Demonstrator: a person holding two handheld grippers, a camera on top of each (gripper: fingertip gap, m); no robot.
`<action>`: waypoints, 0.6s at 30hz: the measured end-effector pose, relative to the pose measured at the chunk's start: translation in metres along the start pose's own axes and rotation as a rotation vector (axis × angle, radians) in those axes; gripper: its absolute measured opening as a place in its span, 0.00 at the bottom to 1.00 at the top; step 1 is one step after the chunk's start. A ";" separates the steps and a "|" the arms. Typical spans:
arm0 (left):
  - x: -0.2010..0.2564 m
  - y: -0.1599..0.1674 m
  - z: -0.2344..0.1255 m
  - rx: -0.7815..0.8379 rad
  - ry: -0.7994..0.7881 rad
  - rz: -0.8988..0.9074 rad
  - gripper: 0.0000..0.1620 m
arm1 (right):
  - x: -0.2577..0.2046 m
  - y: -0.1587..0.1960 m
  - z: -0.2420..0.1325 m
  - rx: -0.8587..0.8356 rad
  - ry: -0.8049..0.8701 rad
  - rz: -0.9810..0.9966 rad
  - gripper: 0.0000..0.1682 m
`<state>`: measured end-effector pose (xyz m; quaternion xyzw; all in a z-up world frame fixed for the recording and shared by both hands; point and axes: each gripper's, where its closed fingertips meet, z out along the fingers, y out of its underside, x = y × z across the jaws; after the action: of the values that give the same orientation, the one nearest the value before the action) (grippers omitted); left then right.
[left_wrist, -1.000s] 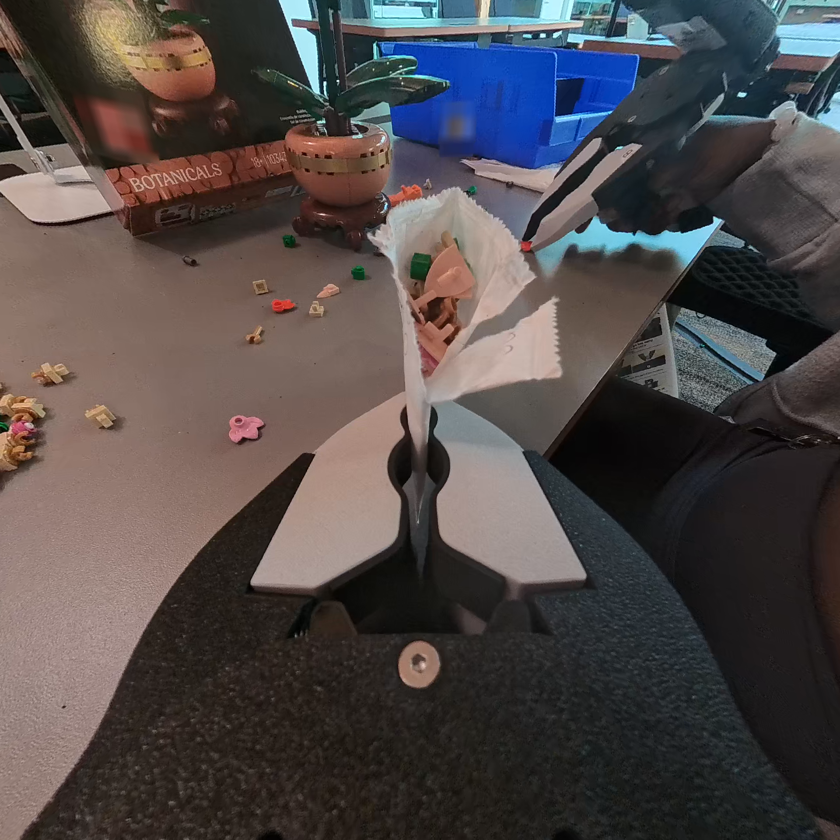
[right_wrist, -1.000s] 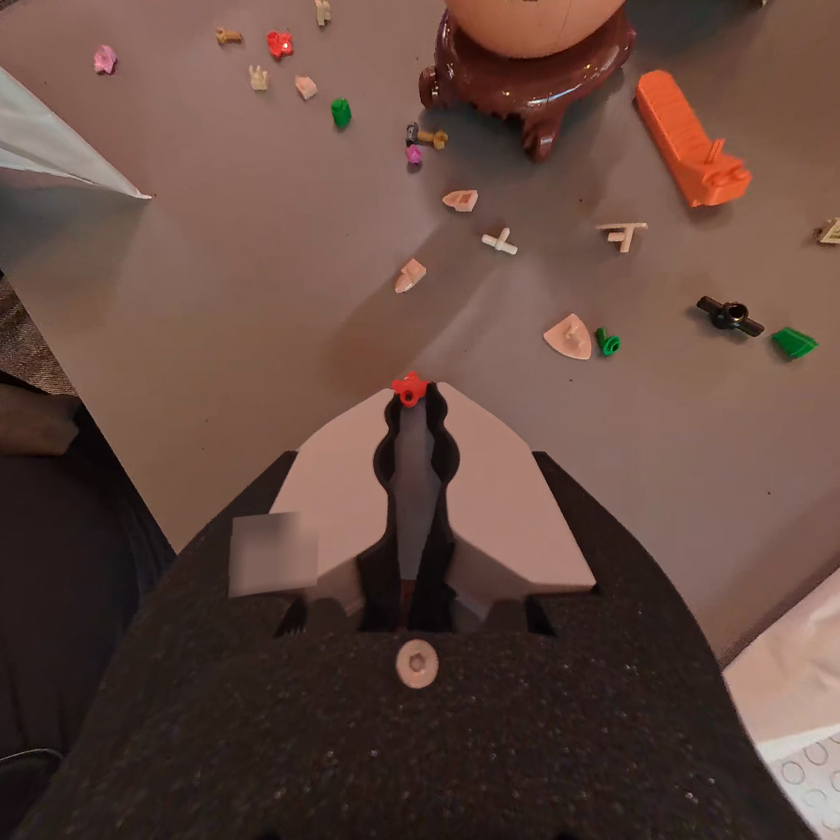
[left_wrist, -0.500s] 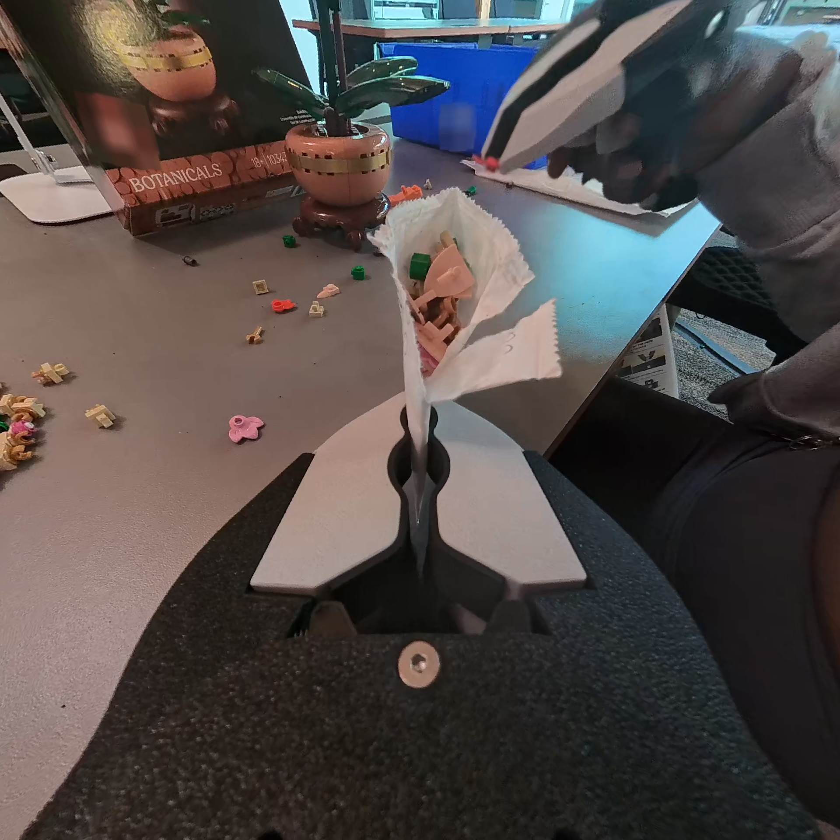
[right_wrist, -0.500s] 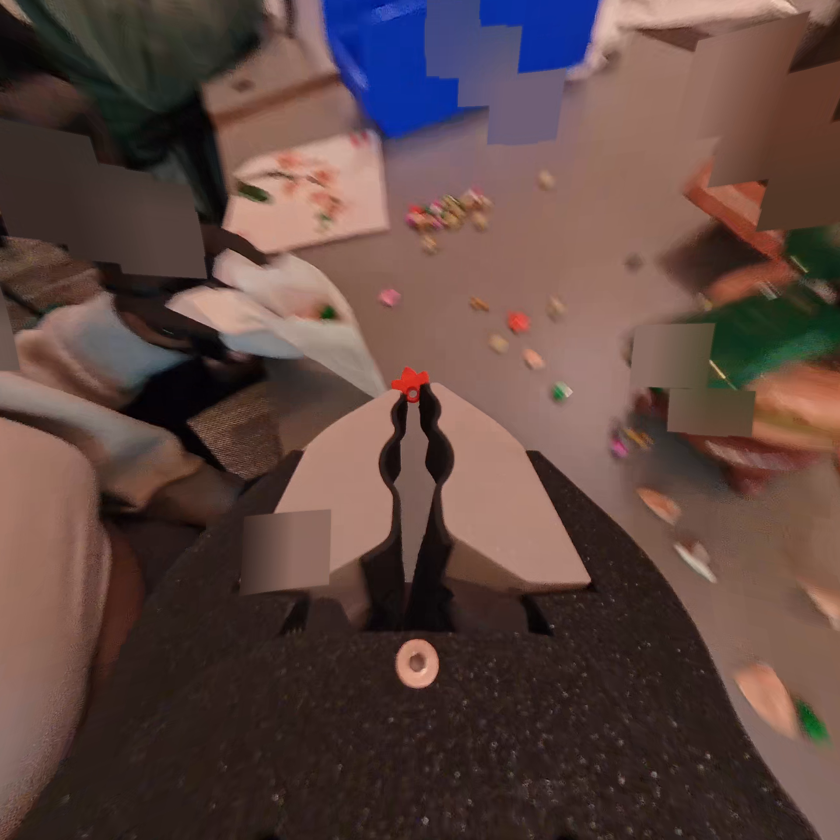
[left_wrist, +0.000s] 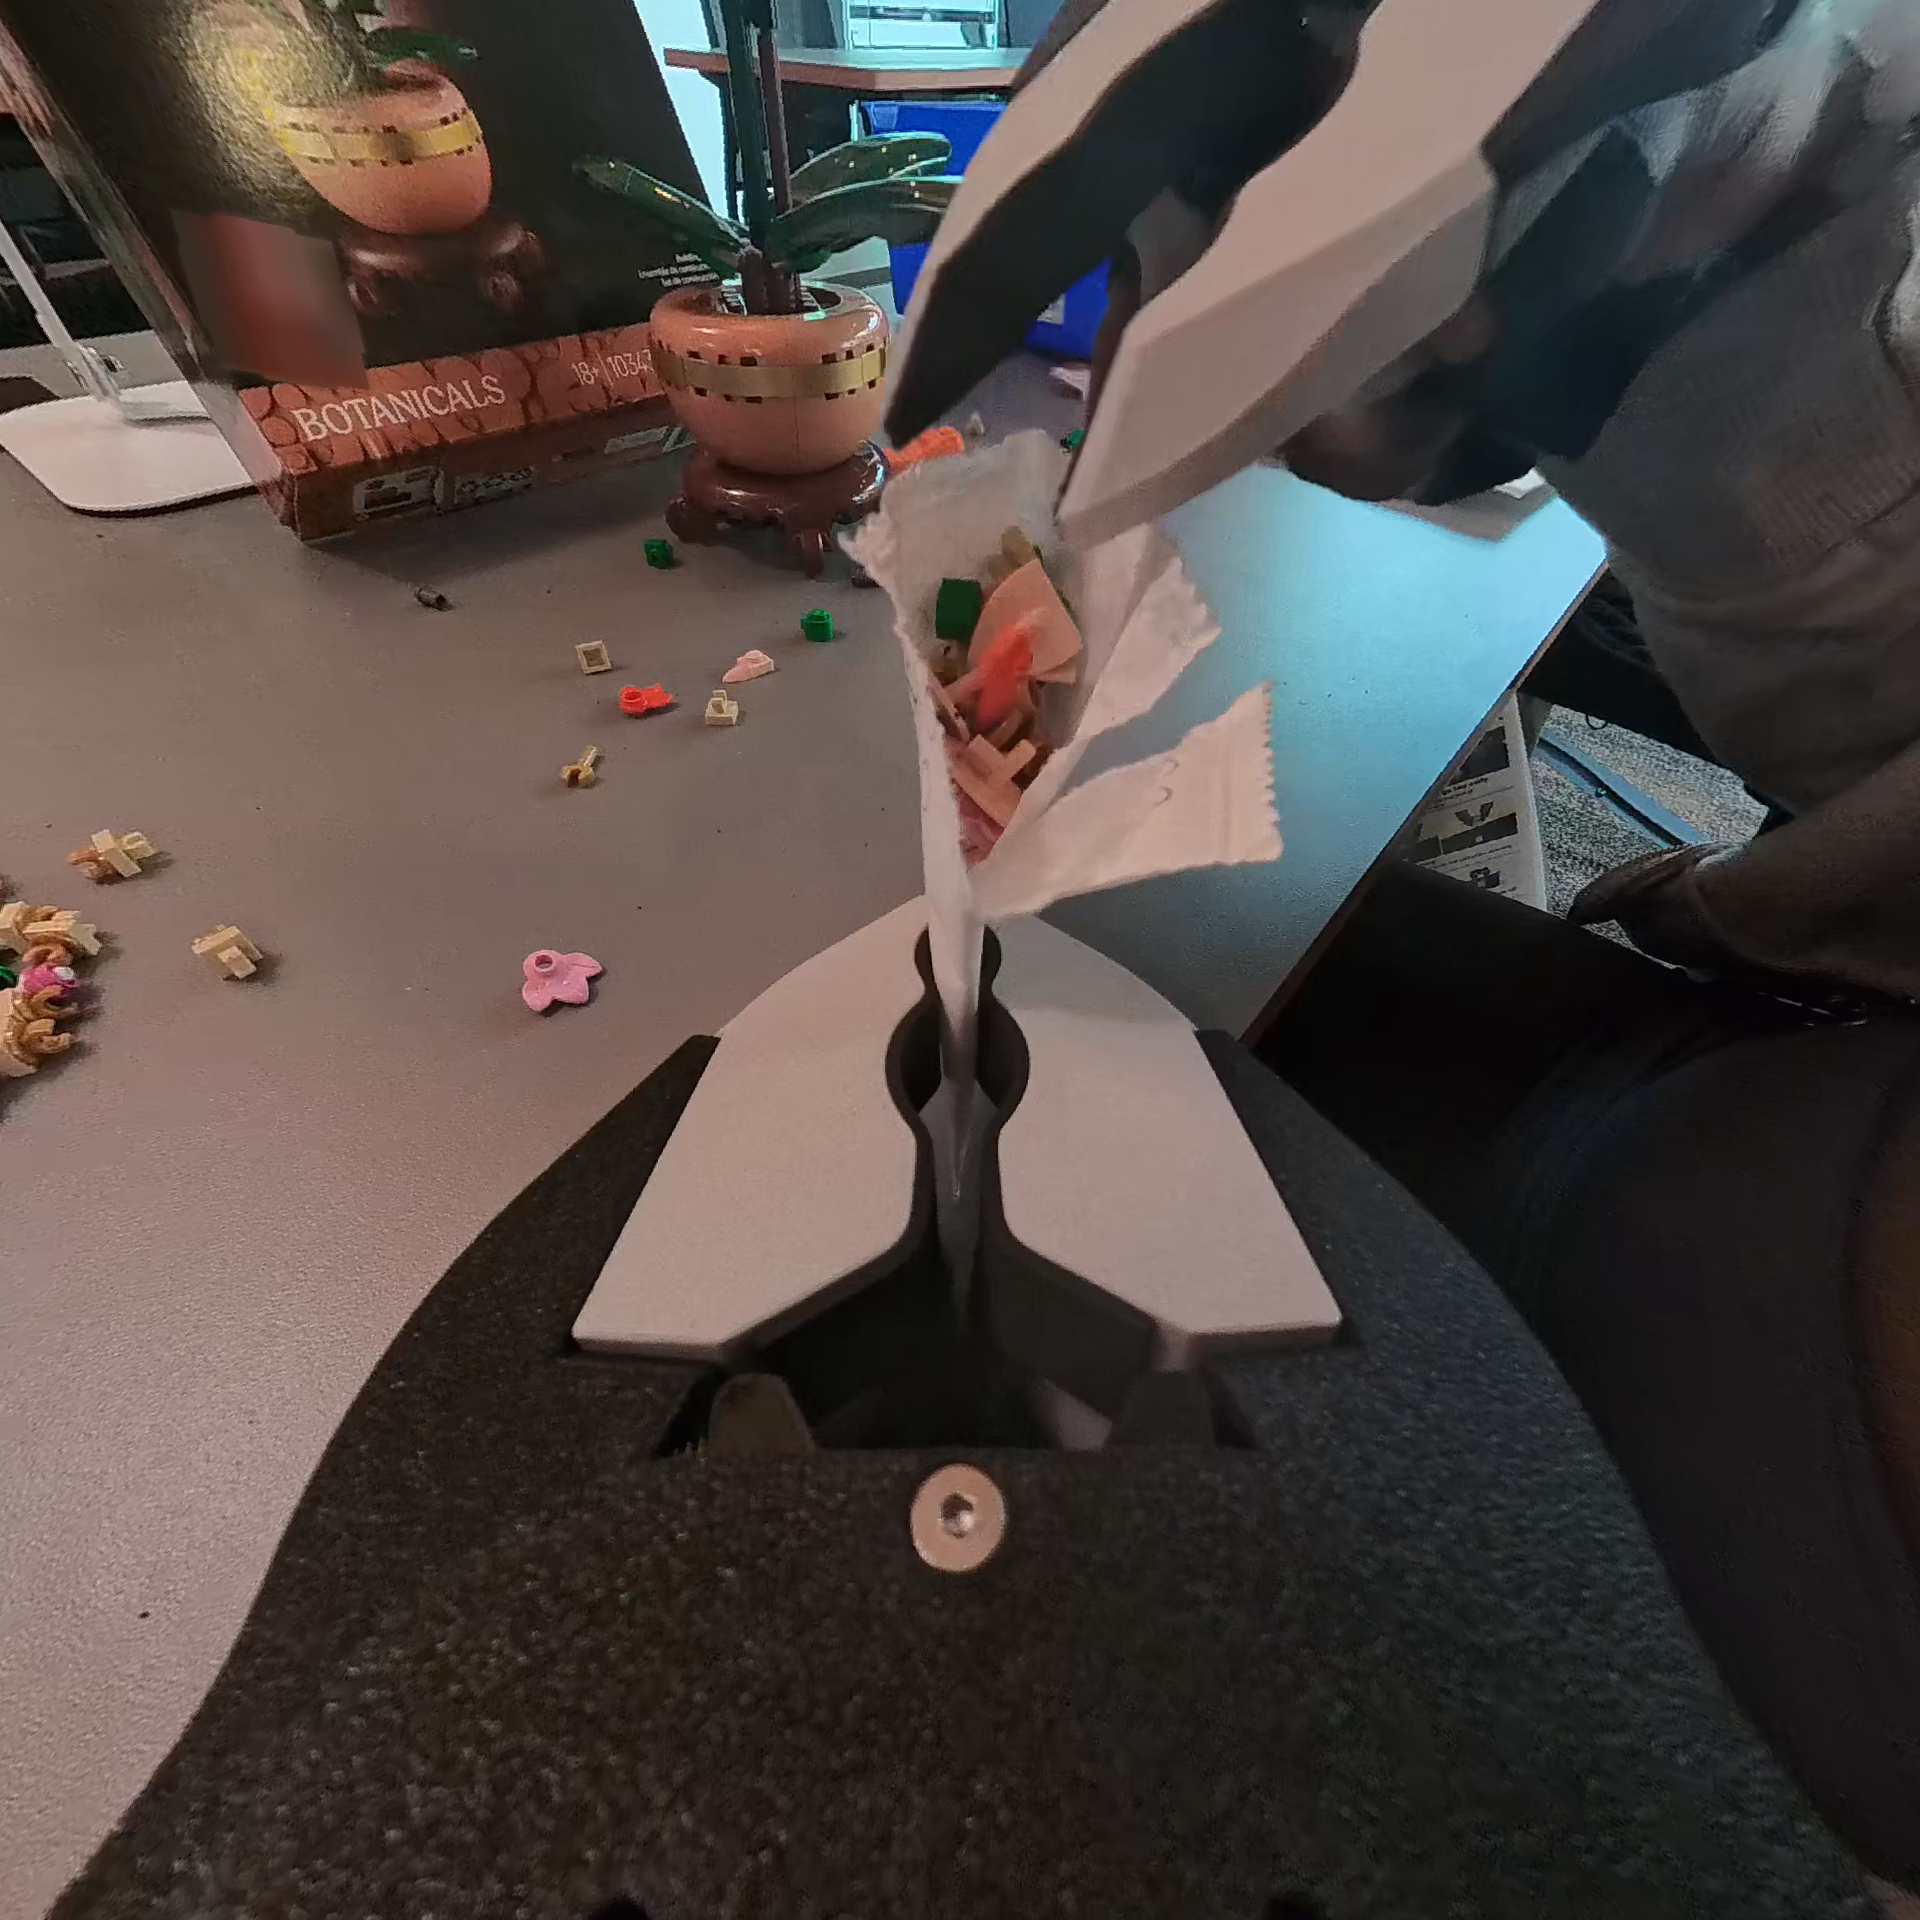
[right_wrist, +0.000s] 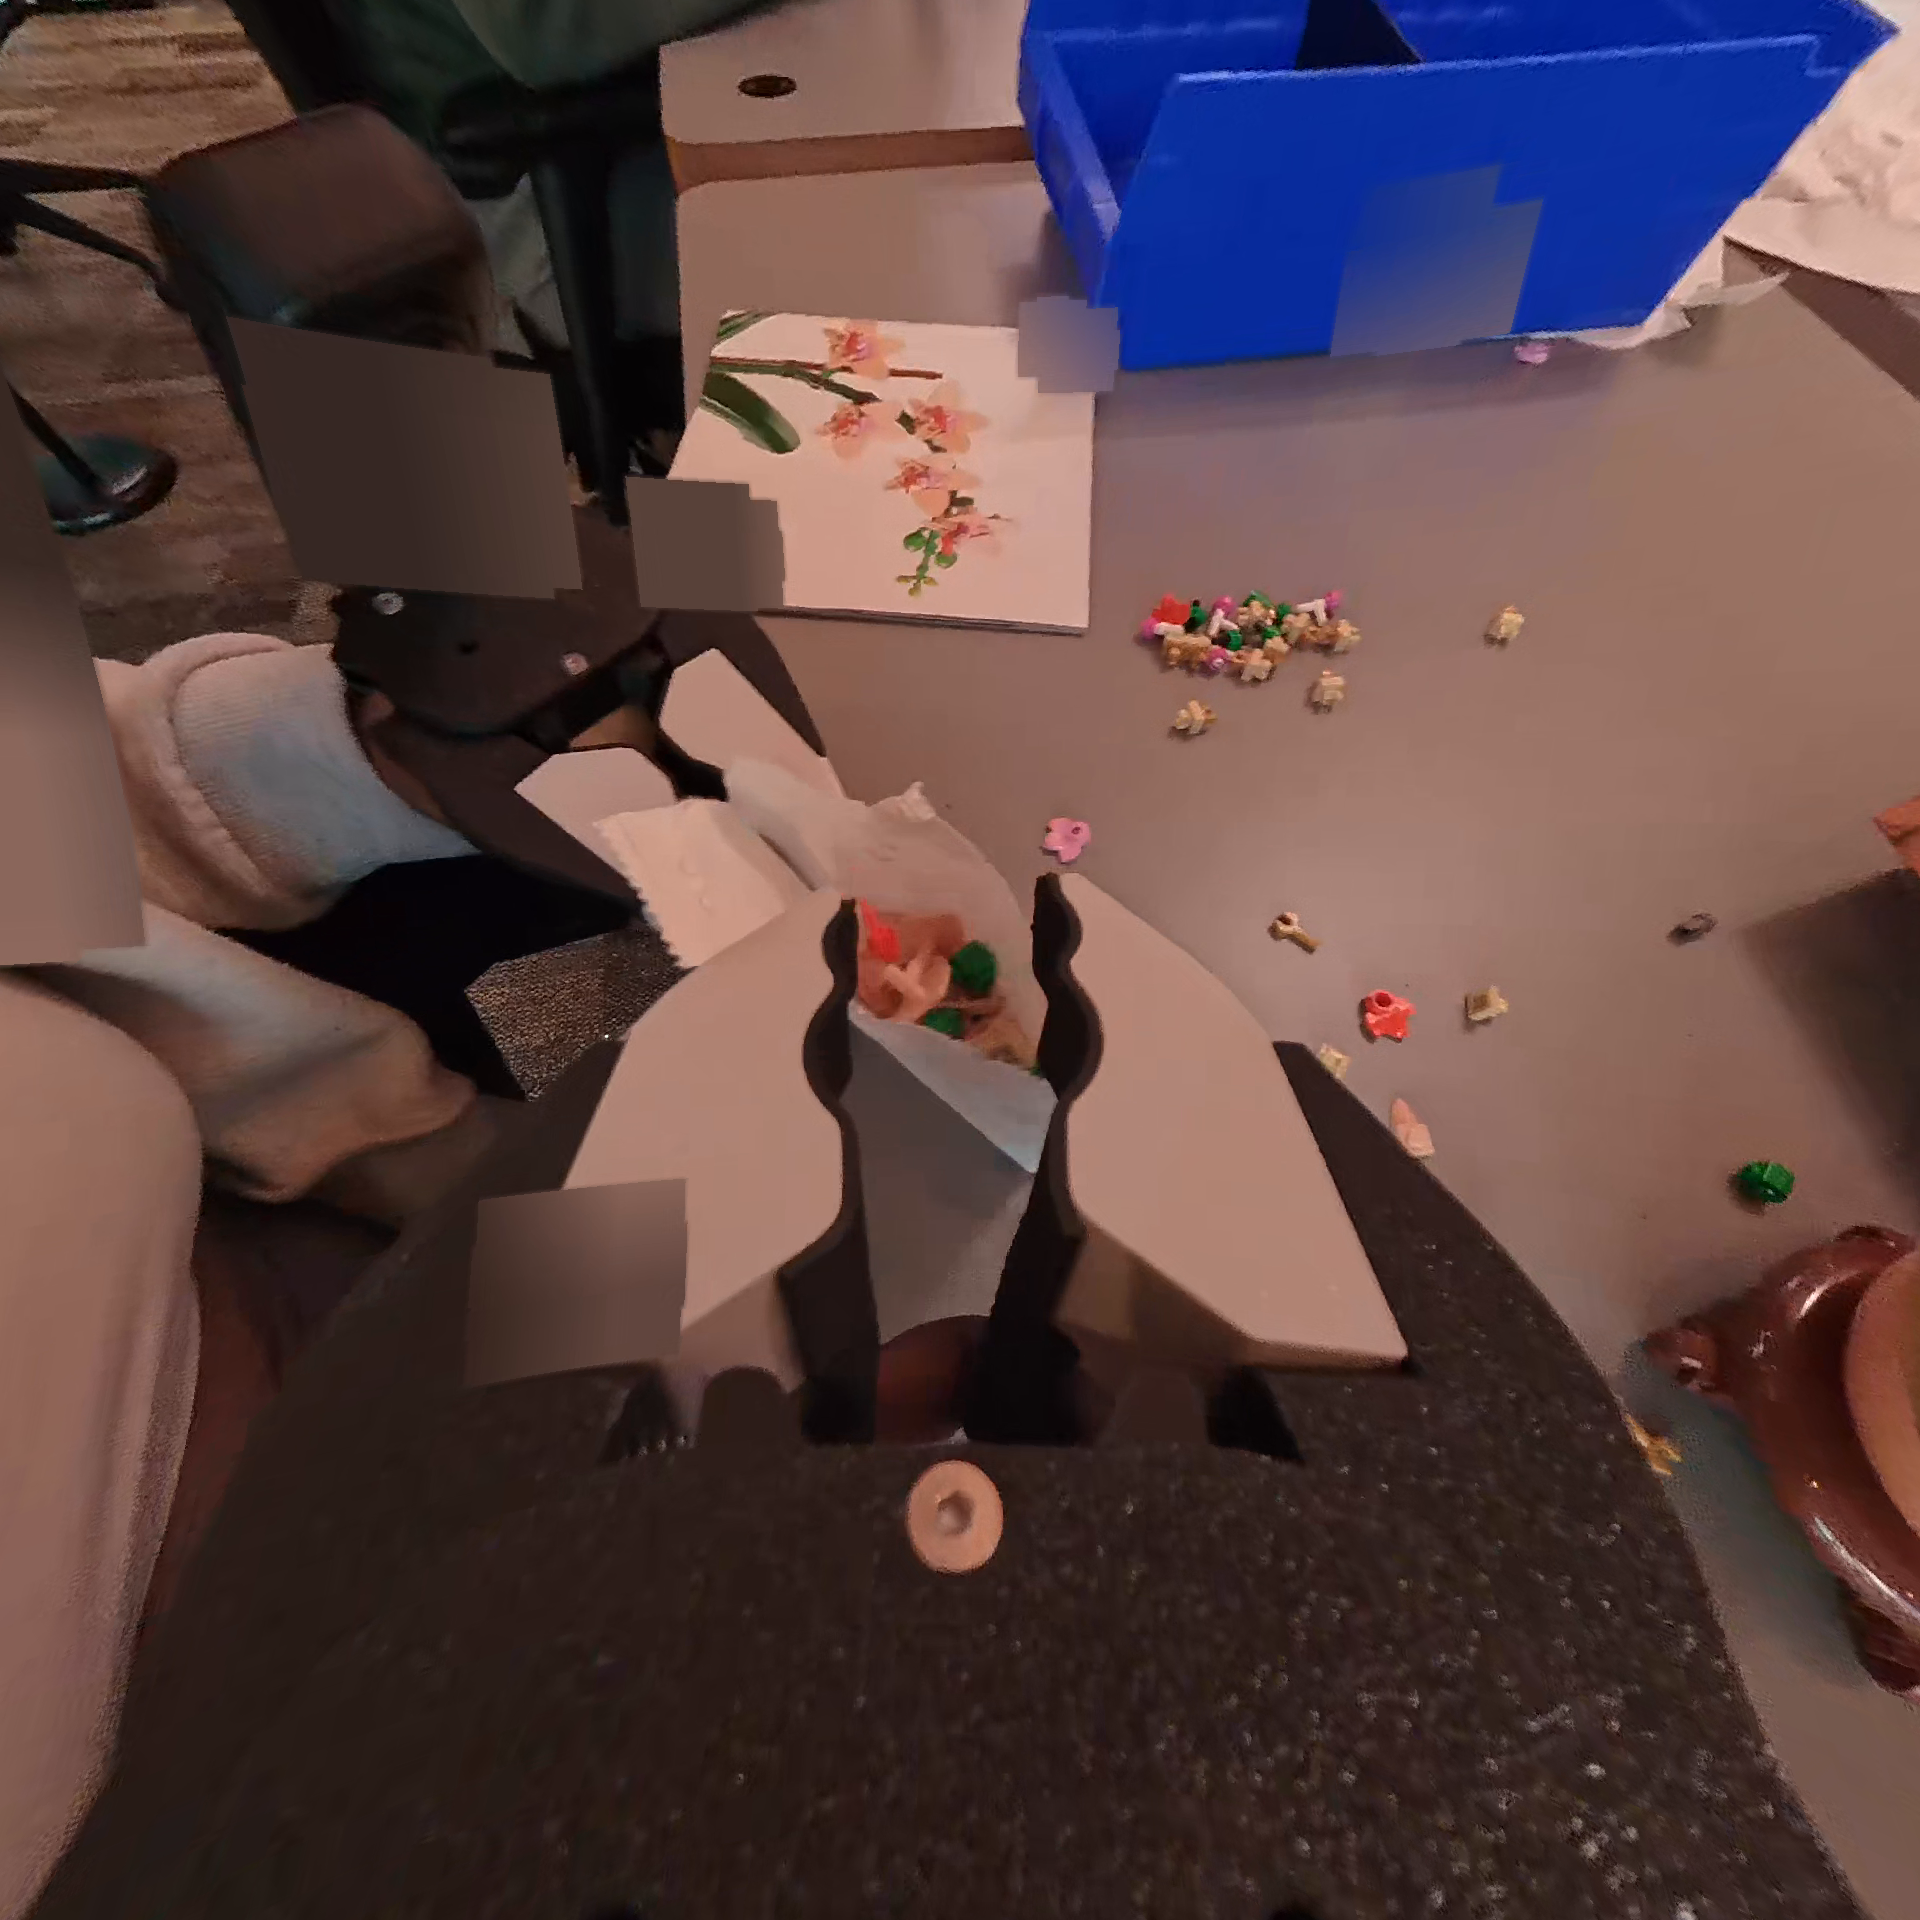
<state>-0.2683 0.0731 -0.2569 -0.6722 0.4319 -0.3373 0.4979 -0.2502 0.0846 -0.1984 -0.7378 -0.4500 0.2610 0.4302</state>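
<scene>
My left gripper (left_wrist: 958, 935) is shut on the lower edge of a torn white paper bag (left_wrist: 1143, 810) and holds it upright over the grey table (left_wrist: 312, 1143). The bag's mouth is open and several small toy pieces (left_wrist: 997, 686) lie inside, with a red-orange one (left_wrist: 1003, 665) on top. My right gripper (left_wrist: 987, 473) is open and empty, its fingertips just above the bag's mouth. In the right wrist view the right gripper (right_wrist: 945, 904) looks down into the bag (right_wrist: 914, 842), and the left gripper (right_wrist: 686, 769) shows behind it.
A brick-built potted plant (left_wrist: 774, 384) and a dark product box (left_wrist: 416, 260) stand at the back. Loose small pieces dot the table, among them a pink flower (left_wrist: 561, 977) and a heap (right_wrist: 1247, 634). A booklet (right_wrist: 904, 468) and a blue bin (right_wrist: 1403, 177) lie farther off. The table edge (left_wrist: 1403, 831) runs at the right. Left tips to right tips: about 7 cm.
My right gripper carried a small red piece from the table up over the bag and has opened; the piece is gone from its tips. The left gripper and bag stayed still.
</scene>
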 end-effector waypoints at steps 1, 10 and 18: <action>0.000 0.000 0.000 -0.001 -0.001 0.002 0.00 | 0.001 0.002 0.002 -0.018 -0.001 0.011 0.20; 0.000 0.000 0.000 0.002 0.004 -0.003 0.00 | 0.000 0.010 -0.019 -0.018 -0.065 -0.206 0.34; 0.002 0.000 0.000 0.004 0.026 -0.004 0.01 | 0.020 0.031 -0.009 -0.001 -0.128 -0.338 0.08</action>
<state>-0.2677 0.0714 -0.2566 -0.6677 0.4364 -0.3476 0.4929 -0.2206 0.0925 -0.2207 -0.6339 -0.5940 0.2312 0.4381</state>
